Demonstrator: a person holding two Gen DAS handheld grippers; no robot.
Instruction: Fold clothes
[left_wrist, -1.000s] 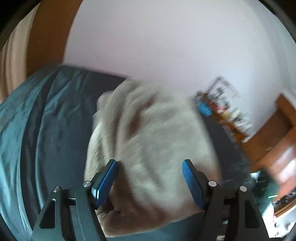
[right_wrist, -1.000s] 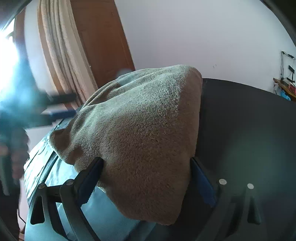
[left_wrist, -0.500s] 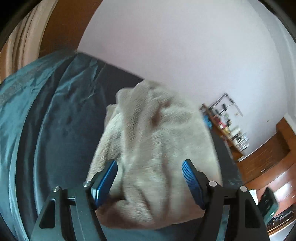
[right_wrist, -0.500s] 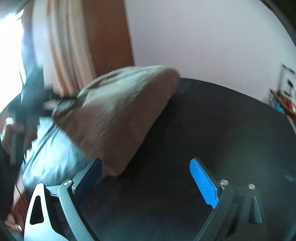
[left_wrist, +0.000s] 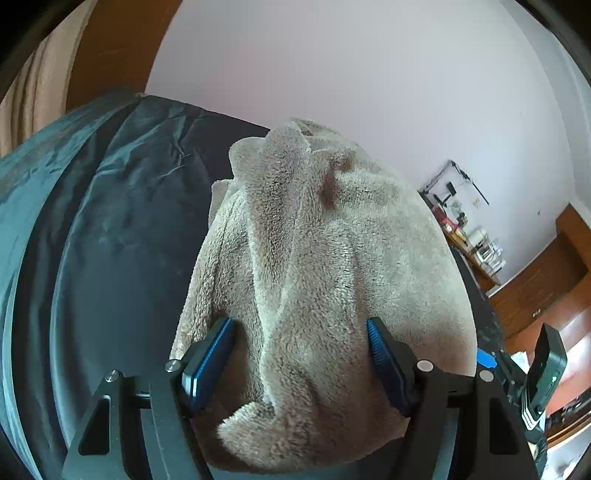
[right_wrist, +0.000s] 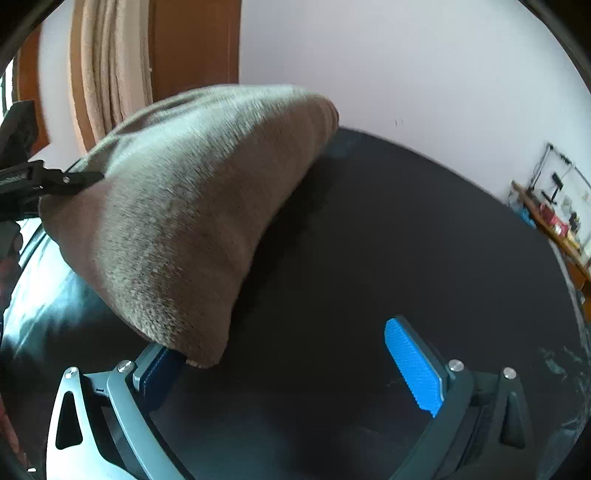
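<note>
A beige fleece garment (left_wrist: 317, 258) is bunched up between the fingers of my left gripper (left_wrist: 299, 328), which is shut on the thick bundle and holds it raised above the dark bed sheet (left_wrist: 110, 258). From the right wrist view the fleece garment (right_wrist: 184, 221) hangs like a tent from the left gripper (right_wrist: 70, 177) at the far left. My right gripper (right_wrist: 280, 339) has its jaws opening wide. Only a low corner of the fleece rests against its left finger (right_wrist: 159, 365), and the blue right pad (right_wrist: 413, 365) is bare over the sheet (right_wrist: 406, 240).
The bed fills most of both views, with a teal cover (left_wrist: 26, 177) along its left side. A beige curtain (right_wrist: 107, 74) and a wooden door (right_wrist: 195, 44) stand behind it. A cluttered shelf (left_wrist: 461, 221) stands by the wall at right.
The right gripper's jaws have widened and the fleece has slipped out from between them, leaving only a corner at its left finger. The left gripper keeps the bundle and has dipped slightly.
</note>
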